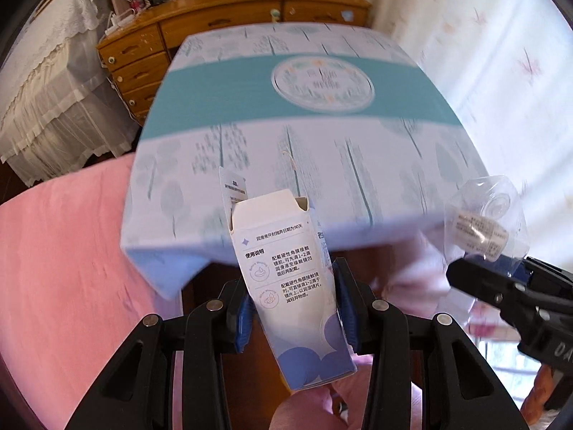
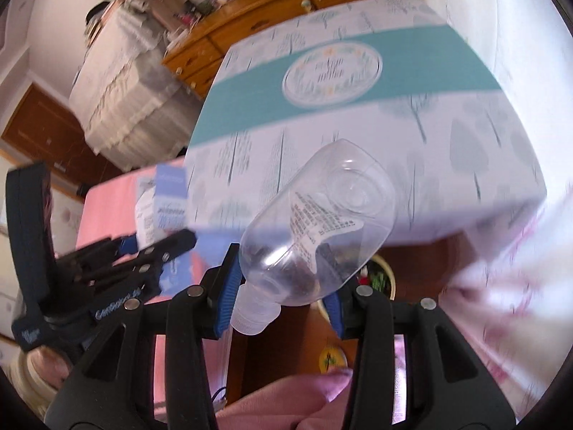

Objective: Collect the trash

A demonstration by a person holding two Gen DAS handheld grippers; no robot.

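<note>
My left gripper [image 1: 292,297] is shut on a white and blue paper carton [image 1: 286,279] with printed text, its top flap open, held upright in front of the table edge. My right gripper [image 2: 283,286] is shut on a clear empty plastic bottle [image 2: 318,225] with a white cap, its base pointing away from me. In the left wrist view the right gripper [image 1: 501,286] and the bottle [image 1: 483,222] show at the right. In the right wrist view the left gripper [image 2: 136,251] and the carton [image 2: 164,200] show at the left.
A table with a white and teal tree-print cloth [image 1: 304,107] fills the middle ahead. A pink bed [image 1: 64,268] lies at the left. A wooden dresser [image 1: 200,32] stands behind the table. White curtains [image 1: 501,53] hang at the right. A round bin or pot [image 2: 379,279] sits low under the table.
</note>
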